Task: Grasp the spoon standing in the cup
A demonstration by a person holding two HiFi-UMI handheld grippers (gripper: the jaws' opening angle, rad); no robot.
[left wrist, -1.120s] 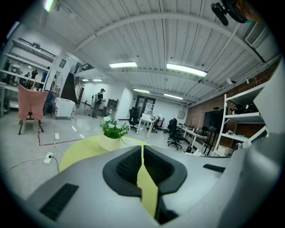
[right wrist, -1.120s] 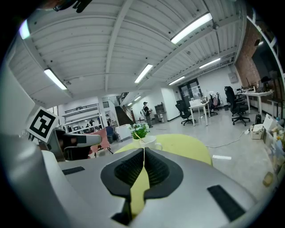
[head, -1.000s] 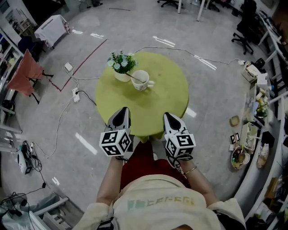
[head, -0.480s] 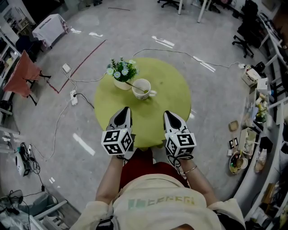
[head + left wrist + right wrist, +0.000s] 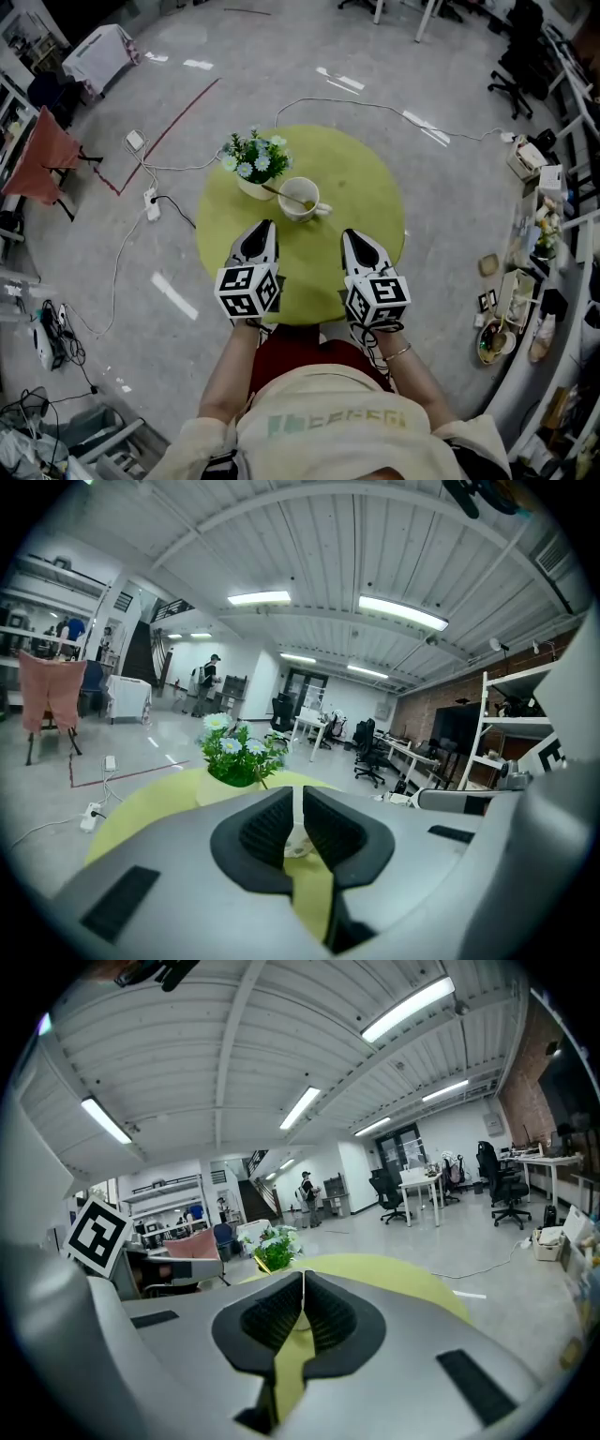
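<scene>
Both claws sit at the near edge of the round green worktop (image 5: 366,187), well short of the cup (image 5: 300,199), so we judge the reach has not yet begun. The left claw (image 5: 260,230) has its jaws drawn almost together, with only a thin slit between the ribbed pads and nothing held in it. The right claw (image 5: 349,234) is pressed together at the tips and is also empty.

The white cup stands toward the far half of the worktop, about midway between the 2 claws, with its handle pointing right. The spoon (image 5: 281,192) leans in it, its handle slanting up and away to the left, toward the pot of flowers (image 5: 253,159) just beside the cup.

To do this well, we would pick 1 claw and spread its jaws wide before moving in, not at the last instant. The left claw looks the better choice, since the spoon handle leans to its side. We would aim for the free stretch of handle above the cup rim and set the pads square across it. The flowers crowd that side, so the approach should come from above and from the near side, clear of the blooms. We would close gently: the handle is thin and probably slick, and a sideways nudge could tip the cup. The other claw should stay back.
</scene>
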